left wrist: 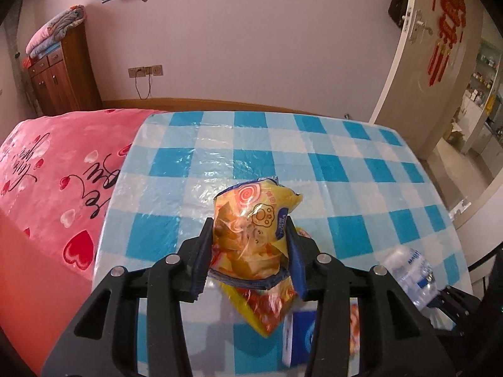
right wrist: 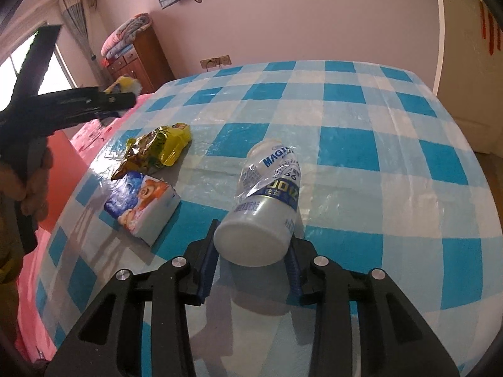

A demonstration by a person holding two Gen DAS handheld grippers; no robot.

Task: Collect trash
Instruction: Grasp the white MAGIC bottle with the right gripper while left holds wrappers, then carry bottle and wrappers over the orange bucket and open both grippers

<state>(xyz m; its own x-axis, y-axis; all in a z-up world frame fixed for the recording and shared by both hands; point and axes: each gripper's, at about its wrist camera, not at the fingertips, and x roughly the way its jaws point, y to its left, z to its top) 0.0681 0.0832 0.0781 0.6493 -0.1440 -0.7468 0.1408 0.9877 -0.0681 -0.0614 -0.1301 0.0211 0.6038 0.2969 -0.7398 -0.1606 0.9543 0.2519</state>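
Gripping snack bag | left gripper | bottle clamped, right gripper

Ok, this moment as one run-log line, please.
left gripper: shut on yellow snack bag, lifted | right gripper: shut on plastic bottle | on checked cloth: crumpled wrapper, tissue pack

We note the tabletop ahead of both tools: blue and white check under glossy film. Left tool, black with blue pads, frames a yellow-orange wrapper printed with a red swirl and paw mark. Right tool, same black and blue, frames a milky-white bottle with a blue-lettered label. Left of it: a yellow-gold foil bag and a blue-orange packet. Beyond the left tool's left side, a pink blanket with red hearts.
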